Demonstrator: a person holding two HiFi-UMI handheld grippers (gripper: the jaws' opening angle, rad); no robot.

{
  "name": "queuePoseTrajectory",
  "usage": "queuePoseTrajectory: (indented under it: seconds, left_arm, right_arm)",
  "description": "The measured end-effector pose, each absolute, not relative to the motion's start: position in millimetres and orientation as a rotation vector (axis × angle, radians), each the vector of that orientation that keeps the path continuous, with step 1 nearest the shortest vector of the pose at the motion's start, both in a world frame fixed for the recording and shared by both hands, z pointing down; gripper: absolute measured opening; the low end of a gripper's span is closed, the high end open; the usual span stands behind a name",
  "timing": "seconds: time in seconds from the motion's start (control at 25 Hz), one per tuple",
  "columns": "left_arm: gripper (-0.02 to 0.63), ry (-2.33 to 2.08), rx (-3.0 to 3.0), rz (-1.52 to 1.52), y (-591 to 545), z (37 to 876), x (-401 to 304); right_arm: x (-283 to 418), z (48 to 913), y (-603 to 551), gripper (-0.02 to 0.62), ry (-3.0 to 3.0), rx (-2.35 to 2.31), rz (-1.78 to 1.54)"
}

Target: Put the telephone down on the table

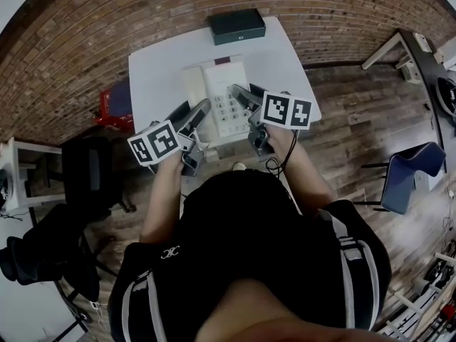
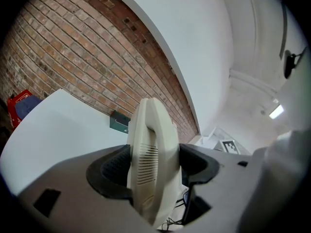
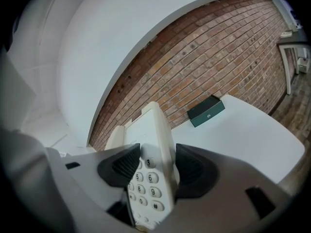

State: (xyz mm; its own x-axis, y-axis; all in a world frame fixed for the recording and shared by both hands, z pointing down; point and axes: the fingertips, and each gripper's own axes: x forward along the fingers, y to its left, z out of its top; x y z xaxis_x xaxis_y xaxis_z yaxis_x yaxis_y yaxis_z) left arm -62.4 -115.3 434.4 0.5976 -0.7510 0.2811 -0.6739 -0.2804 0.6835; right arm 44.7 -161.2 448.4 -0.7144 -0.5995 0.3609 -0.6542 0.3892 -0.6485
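The cream telephone (image 1: 221, 95) is over the middle of the white table (image 1: 153, 77), held at both sides; no view shows whether its underside touches the top. Beyond the telephone, at the table's far edge by the brick wall (image 1: 107, 27), lies 1 dark green box (image 1: 237, 26), closed, so its inside does not show. It is well apart from the telephone, and nothing lies between them. Left of the telephone, off the table, are a red object (image 1: 107, 109) and a black chair (image 1: 85, 169); far to its right stands a blue chair (image 1: 406, 173).

The telephone's long axis runs from the person towards the wall, keypad (image 1: 229, 111) up, with the handset (image 1: 194, 84) along its left side.

The left gripper (image 1: 198, 116) has its 2 jaws pinched on the handset, which stands edge-on between the dark pads (image 2: 114, 171). The right gripper (image 1: 246, 100) is clamped on the telephone's right edge, beside the number keys.
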Motion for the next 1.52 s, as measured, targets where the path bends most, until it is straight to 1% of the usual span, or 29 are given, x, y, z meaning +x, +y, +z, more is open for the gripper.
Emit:
queuePoseTrajectory:
  seconds: [0.32,0.84,1.52]
  left_arm:
    - [0.311,-1.146,1.983,-0.124,-168,441,-64]
    - [0.31,-1.091,1.902,-0.026,-231,493,-86]
    - [0.306,-1.039,1.743,0.065,-266,606,-119]
  right_arm:
    - [42,455,-217,0.204,-2.546,1.114,1.251]
    - [21,511,-274,0.204,-2.427,1.143,1.369]
    - [-12,626,-309,0.204,-2.279,1.104,1.462]
